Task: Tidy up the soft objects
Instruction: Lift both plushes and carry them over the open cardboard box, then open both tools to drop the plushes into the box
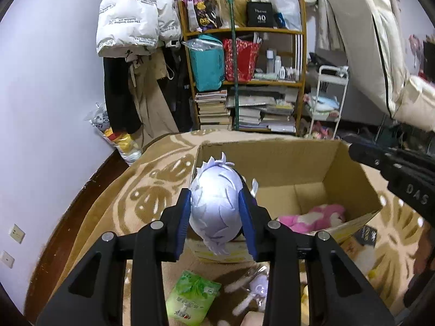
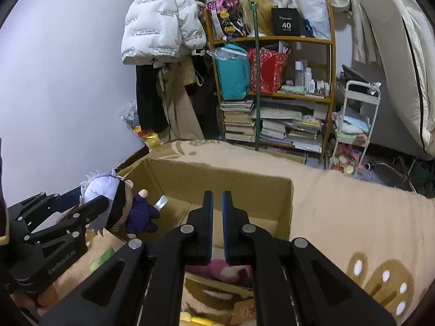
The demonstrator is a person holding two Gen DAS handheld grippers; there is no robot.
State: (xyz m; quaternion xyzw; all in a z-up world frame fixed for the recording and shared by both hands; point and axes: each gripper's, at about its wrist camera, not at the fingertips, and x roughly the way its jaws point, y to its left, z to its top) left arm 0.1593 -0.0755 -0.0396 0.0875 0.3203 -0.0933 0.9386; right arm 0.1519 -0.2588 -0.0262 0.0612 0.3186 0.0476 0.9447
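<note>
Doll (image 1: 216,206) above box (image 1: 272,152) rim

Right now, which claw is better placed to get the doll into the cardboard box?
Left. The left claw already grips the doll by its head at the cardboard box rim. The right claw is shut and empty, though it hangs over the box.

Dim, cool indoor light; fisheye bending, dark vignetted corners.
</note>
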